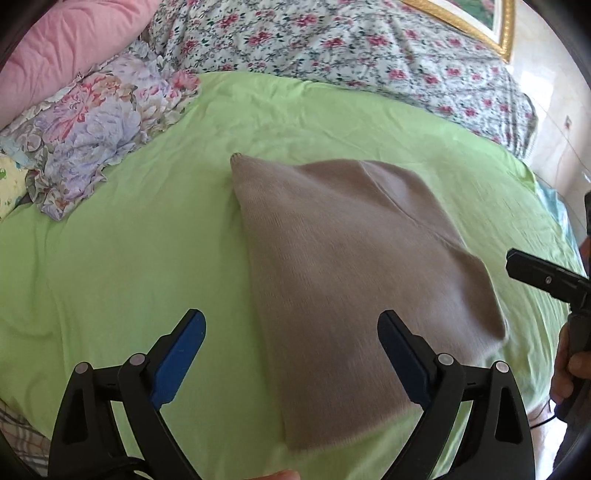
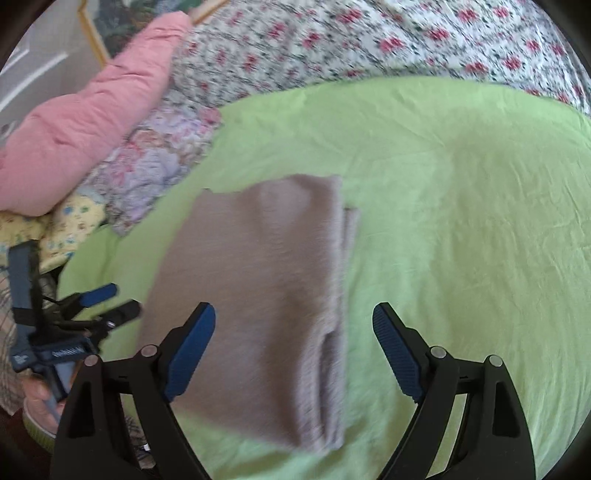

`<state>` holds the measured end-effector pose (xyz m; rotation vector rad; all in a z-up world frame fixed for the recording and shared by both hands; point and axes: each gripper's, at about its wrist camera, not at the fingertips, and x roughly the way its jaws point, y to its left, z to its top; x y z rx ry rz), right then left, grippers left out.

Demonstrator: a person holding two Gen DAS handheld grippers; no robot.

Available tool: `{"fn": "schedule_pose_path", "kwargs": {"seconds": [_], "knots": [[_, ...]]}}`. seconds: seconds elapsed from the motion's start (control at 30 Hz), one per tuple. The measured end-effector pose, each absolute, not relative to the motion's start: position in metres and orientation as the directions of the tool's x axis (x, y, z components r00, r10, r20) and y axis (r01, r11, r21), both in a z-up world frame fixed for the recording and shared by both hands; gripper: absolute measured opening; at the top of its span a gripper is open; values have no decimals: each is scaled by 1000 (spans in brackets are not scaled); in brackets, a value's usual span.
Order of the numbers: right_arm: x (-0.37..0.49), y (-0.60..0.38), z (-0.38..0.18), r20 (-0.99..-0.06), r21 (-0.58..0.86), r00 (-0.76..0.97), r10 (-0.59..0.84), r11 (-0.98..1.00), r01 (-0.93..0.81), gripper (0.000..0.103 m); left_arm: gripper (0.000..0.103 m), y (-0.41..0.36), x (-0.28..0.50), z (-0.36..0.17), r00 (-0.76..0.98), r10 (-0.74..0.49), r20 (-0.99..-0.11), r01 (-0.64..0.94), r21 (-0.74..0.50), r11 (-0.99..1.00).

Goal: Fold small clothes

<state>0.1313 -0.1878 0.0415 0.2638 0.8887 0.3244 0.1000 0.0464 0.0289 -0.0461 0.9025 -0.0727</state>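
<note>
Blue-padded fingers of the left gripper (image 1: 291,332) stand wide apart with nothing between the pads, hanging above the near end of a folded beige knit garment (image 1: 354,266). Its right finger sits over the cloth and its left finger over bare green bedsheet (image 1: 122,258). The right gripper (image 2: 293,325) is spread just as wide and grips nothing; its left finger lies over the garment (image 2: 255,288), its right finger over open sheet (image 2: 461,221).

From the right wrist view the garment lies flat as a long folded strip on the sheet, running from the near edge of the bed toward the pillows, with a narrower layer showing along its right side.

Beyond the garment's far end a lilac floral pillow (image 1: 96,125) rests against a pink quilted cushion (image 1: 62,48) at the left far corner, and a white quilt with red flowers (image 1: 354,48) runs along the far edge. A gilt picture frame (image 1: 491,26) leans behind it.
</note>
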Motion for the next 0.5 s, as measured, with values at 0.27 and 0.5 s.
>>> {"fn": "schedule_pose_path", "kwargs": {"seconds": [0.27,0.5], "knots": [[91,-166,32,-730,367,522,442,897,-246,88,95,43,71,19,588,-111,-801,66,-89,994],[70,-162,19,-746,363,510,428,904,-227,88,95,42,51,12,594,-61,-802,64,-29,998]]}}
